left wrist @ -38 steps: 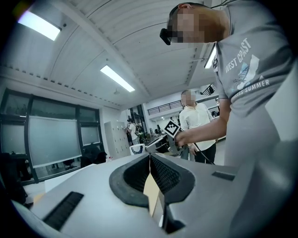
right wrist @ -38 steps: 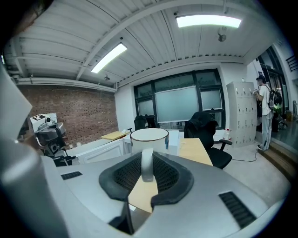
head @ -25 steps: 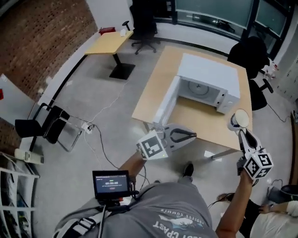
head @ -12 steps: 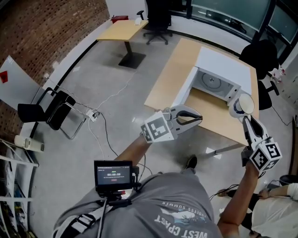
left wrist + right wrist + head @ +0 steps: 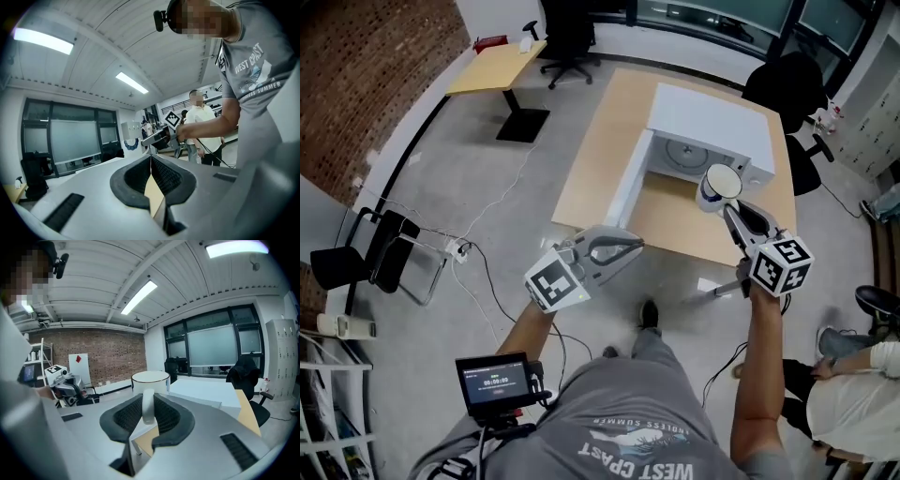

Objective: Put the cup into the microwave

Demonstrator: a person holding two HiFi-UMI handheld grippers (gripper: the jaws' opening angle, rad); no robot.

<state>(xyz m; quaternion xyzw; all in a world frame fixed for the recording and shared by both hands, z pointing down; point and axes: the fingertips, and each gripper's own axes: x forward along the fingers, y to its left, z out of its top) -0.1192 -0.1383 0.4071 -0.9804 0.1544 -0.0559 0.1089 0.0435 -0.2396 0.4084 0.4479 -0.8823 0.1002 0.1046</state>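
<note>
A white microwave [image 5: 712, 127] stands on a wooden table [image 5: 591, 159] with its door [image 5: 628, 187] swung open to the left. My right gripper [image 5: 727, 208] is shut on the handle [image 5: 147, 408] of a white cup [image 5: 717, 185]. It holds the cup upright over the table, just in front of the open cavity. In the right gripper view the cup [image 5: 150, 379] rises past the fingertips and the microwave [image 5: 201, 390] lies behind it. My left gripper [image 5: 637, 244] hovers at the table's near edge below the door, shut, with nothing between its pads [image 5: 161, 176].
Black office chairs stand behind the table [image 5: 797, 89] and at a small far table [image 5: 497, 66]. A folded chair [image 5: 356, 258] and a cable on the floor [image 5: 487, 244] lie at the left. A seated person [image 5: 853, 375] is at the lower right.
My right gripper has carried the cup leftward, from beside the microwave's right front corner to in front of its opening. The left gripper has shifted left and nearer along the table's edge.
</note>
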